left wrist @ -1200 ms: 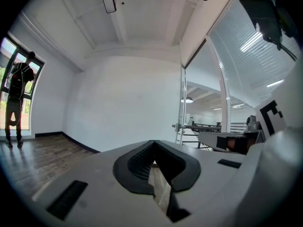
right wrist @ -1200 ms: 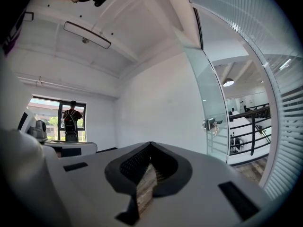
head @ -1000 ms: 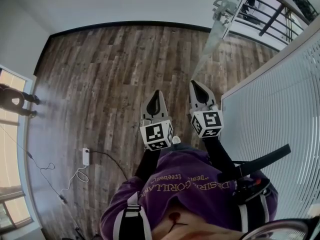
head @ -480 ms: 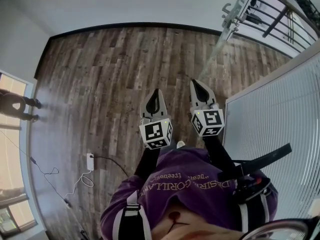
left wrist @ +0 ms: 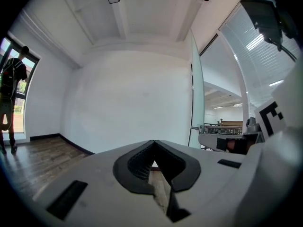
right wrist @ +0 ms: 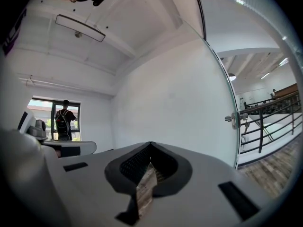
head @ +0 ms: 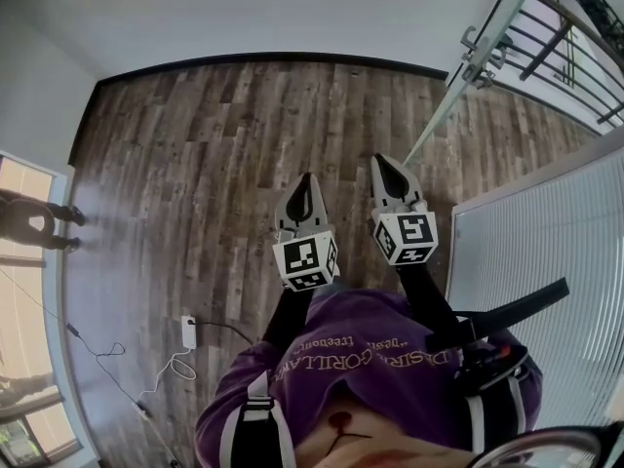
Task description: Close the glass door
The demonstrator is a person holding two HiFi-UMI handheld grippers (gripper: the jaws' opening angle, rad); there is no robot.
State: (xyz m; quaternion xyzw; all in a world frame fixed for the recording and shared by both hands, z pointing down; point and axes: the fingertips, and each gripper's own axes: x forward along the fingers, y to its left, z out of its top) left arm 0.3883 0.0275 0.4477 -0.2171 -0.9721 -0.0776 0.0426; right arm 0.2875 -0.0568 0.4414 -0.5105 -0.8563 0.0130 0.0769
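The glass door (head: 444, 105) stands ahead of and to the right of our right gripper's (head: 385, 167) tips, turned at an angle to the blind-covered wall (head: 536, 252), and through the gap between them we see a railing (head: 575, 37). In the right gripper view the door's edge (right wrist: 222, 79) curves up the right side of the jaws, with its metal handle (right wrist: 232, 120) part-way up and well apart from the tips. From the left gripper view the door (left wrist: 197, 93) shows as a greenish pane right of the jaws. Neither gripper touches it. Both of our grippers are held side by side, pointing forward. The left gripper (head: 305, 183) has its jaws pressed together on nothing, and the right one's jaws also meet at the tips with nothing in them. Wood floor (head: 224, 144) lies under and ahead of both, running to a white wall (head: 244, 13). Far left of the left jaws a person (head: 29, 220) stands at a window, and behind the jaws on that side a white plug box (head: 188, 331) and its cable (head: 117, 359) lie on the floor.
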